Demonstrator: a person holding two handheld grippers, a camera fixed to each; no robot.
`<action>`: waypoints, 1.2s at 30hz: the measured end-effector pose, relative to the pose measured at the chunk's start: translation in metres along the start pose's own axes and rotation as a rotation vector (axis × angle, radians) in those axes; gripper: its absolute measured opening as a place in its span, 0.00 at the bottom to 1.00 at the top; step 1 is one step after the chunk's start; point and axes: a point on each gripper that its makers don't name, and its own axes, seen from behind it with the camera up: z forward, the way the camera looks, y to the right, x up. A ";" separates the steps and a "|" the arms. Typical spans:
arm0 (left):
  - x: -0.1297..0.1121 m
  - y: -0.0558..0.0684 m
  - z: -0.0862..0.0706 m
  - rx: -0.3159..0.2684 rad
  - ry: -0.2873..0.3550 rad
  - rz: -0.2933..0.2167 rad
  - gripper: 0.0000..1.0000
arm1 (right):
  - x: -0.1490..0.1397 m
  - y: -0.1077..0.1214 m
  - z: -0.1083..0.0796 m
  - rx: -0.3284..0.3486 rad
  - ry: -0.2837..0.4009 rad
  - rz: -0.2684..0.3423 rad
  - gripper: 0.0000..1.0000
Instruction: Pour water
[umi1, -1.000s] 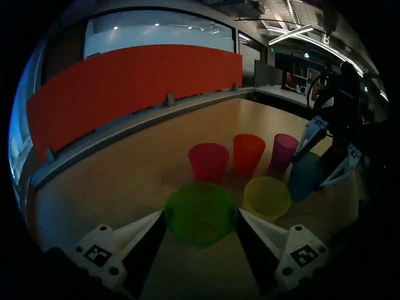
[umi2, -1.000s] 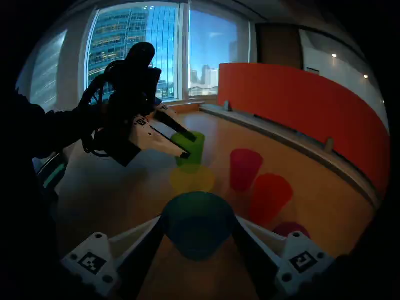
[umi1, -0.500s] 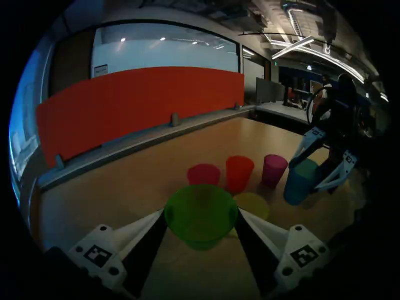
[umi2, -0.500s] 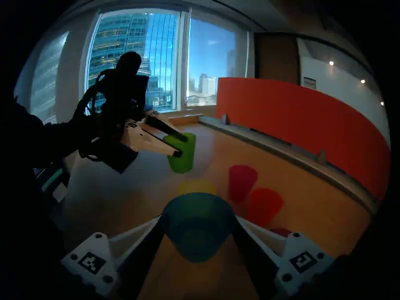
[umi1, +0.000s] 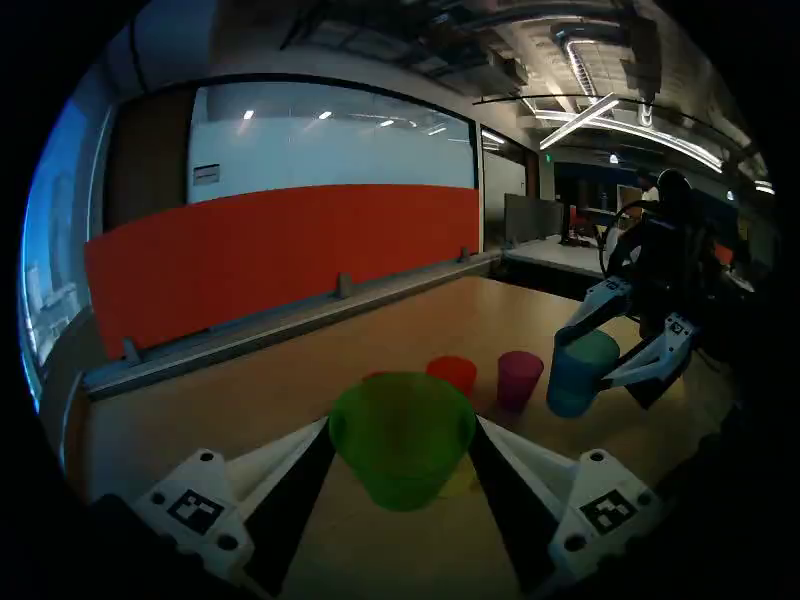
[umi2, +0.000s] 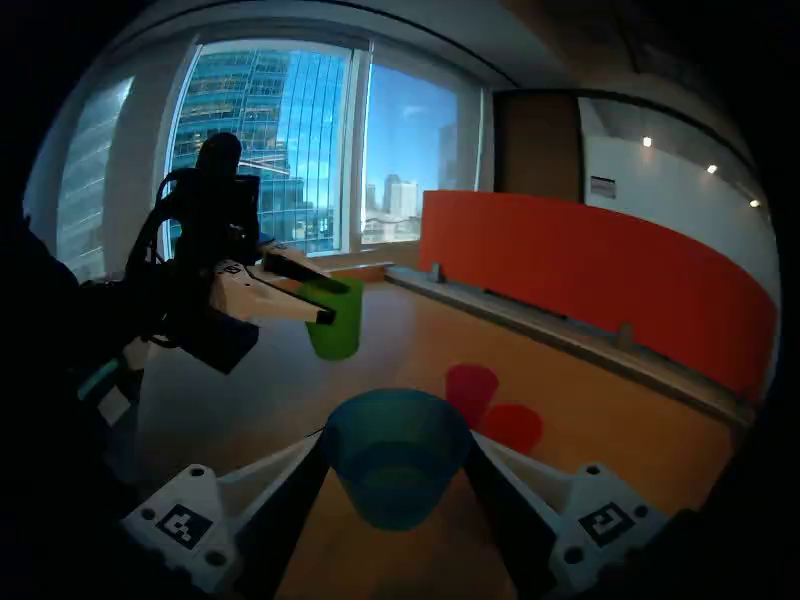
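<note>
Left tool (umi1: 400, 428) holds green cup (umi1: 402, 455), right tool (umi2: 396, 438) blue cup (umi2: 395, 470) — apart

A green cup (umi1: 402, 440) and teal cup (umi2: 395, 455) are standing out against a tan table (umi1: 300, 370), red cup (umi1: 452, 372) and magenta cup (umi1: 520, 378) are glowing before an orange panel (umi1: 280, 250), white fingers (umi1: 262, 468) are wearing black-and-white markers (umi1: 193, 510)
</note>
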 end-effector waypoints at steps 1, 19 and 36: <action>0.002 0.002 -0.002 0.000 0.012 0.000 0.88 | 0.002 0.000 -0.001 -0.003 0.006 0.001 0.92; 0.032 0.013 -0.027 0.066 0.191 -0.076 0.88 | 0.026 0.006 -0.006 -0.075 0.102 0.004 0.92; 0.036 0.019 -0.034 0.121 0.224 -0.053 0.88 | 0.031 0.023 0.002 -0.170 0.162 0.047 0.92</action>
